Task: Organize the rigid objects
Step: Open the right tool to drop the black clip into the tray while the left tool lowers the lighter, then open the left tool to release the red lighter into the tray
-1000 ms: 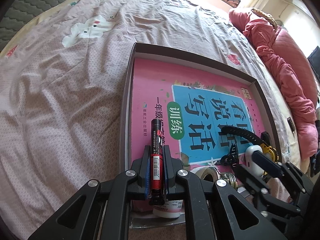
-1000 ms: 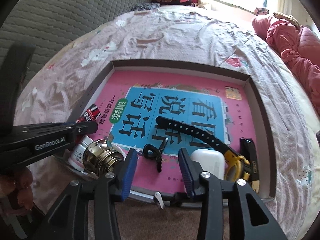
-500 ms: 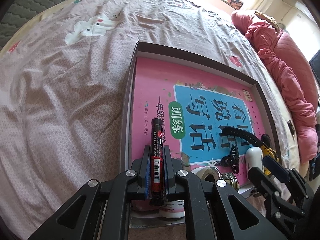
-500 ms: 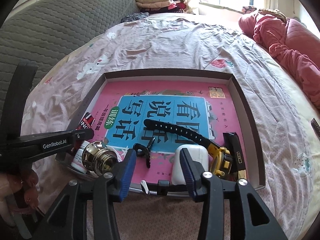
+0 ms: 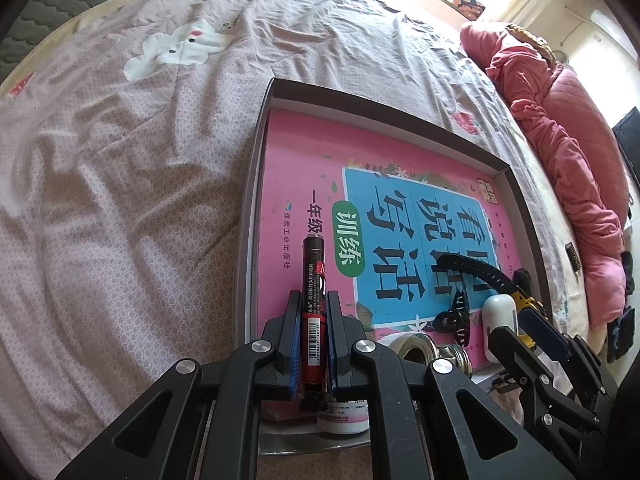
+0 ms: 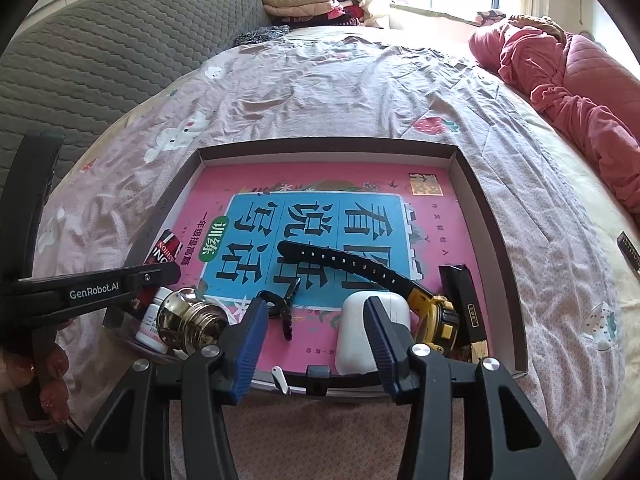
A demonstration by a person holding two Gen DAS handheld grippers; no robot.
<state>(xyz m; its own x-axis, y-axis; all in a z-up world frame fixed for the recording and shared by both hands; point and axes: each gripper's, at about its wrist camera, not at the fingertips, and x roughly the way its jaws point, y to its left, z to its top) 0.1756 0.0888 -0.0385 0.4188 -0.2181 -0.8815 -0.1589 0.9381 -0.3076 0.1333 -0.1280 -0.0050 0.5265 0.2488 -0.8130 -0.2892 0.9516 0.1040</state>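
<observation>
My left gripper point(image 5: 313, 296) is shut on a slim red-and-black tube point(image 5: 314, 264), held over the near left corner of a shallow brown box point(image 5: 400, 114). A pink and blue book point(image 6: 320, 184) lines the box. On it lie a brass door knob point(image 6: 188, 320), a white bottle point(image 6: 152, 326), a black clip point(image 6: 282, 312), a white earbud case point(image 6: 356, 344), a black watch strap point(image 6: 340, 260) and a yellow tape measure point(image 6: 440, 316). My right gripper point(image 6: 315, 304) hovers open at the box's near edge with nothing between its pads.
The box rests on a bed with a pinkish patterned sheet point(image 6: 320, 80). A red quilt point(image 6: 580, 92) is bunched at the far right and a grey quilted headboard point(image 6: 100, 52) stands at the left. A small dark item point(image 6: 630, 248) lies right of the box. A hand point(image 6: 24, 368) shows lower left.
My right gripper has drawn back from the box, and its jaws have widened a little. The left gripper keeps the tube in the same place.
</observation>
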